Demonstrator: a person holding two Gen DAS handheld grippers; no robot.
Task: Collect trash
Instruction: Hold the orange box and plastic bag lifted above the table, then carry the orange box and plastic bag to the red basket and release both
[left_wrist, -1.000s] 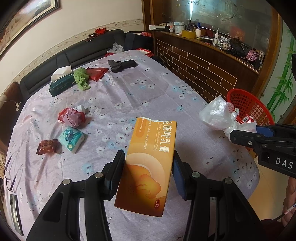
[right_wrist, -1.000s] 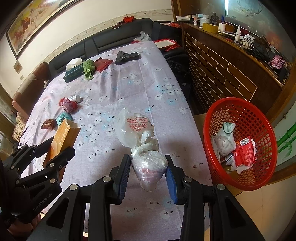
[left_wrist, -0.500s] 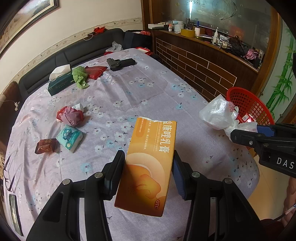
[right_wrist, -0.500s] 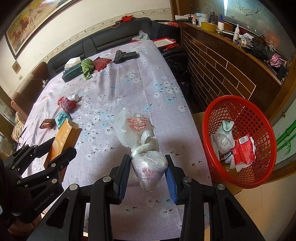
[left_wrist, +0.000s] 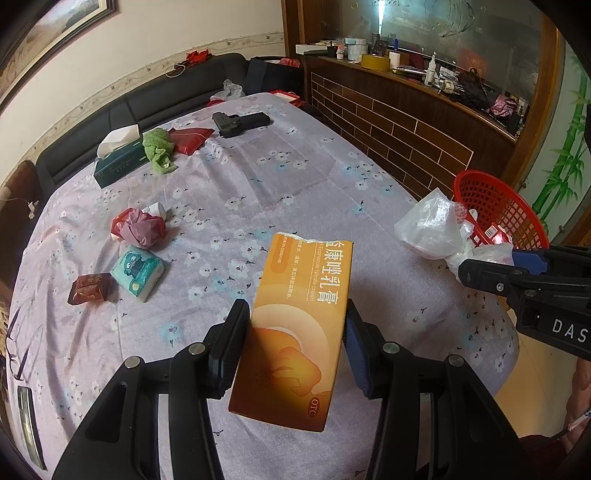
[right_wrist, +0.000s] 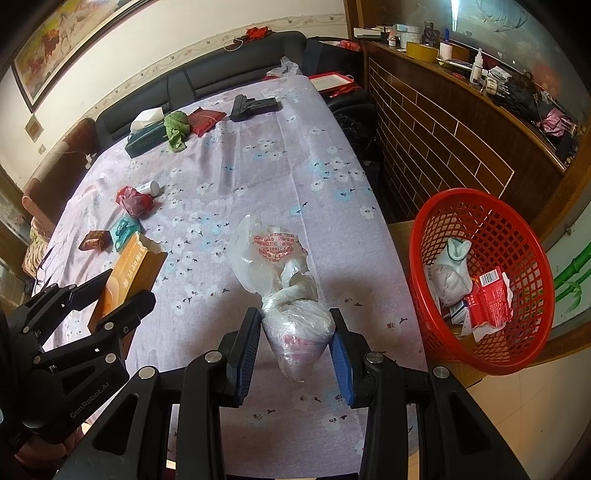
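Observation:
My left gripper (left_wrist: 295, 343) is shut on an orange cream box (left_wrist: 299, 325), held above the flowered tablecloth (left_wrist: 258, 177); the same orange cream box (right_wrist: 129, 273) shows at the left of the right wrist view. My right gripper (right_wrist: 295, 347) is shut on a knotted clear plastic bag (right_wrist: 284, 288), which also appears as the plastic bag (left_wrist: 432, 225) at the right of the left wrist view. A red mesh basket (right_wrist: 517, 229) stands off the table's right edge with crumpled wrappers and a white wad inside.
On the cloth lie a crumpled red-pink bag (left_wrist: 138, 227), a teal tissue pack (left_wrist: 138, 271), a brown wrapped block (left_wrist: 90, 288), a small white bottle (right_wrist: 149, 188), a green rag (left_wrist: 159, 149), a dark tissue box (left_wrist: 118, 160), a red pouch (left_wrist: 190, 138) and a black pistol-shaped object (left_wrist: 240, 123). Brick-patterned counter at right.

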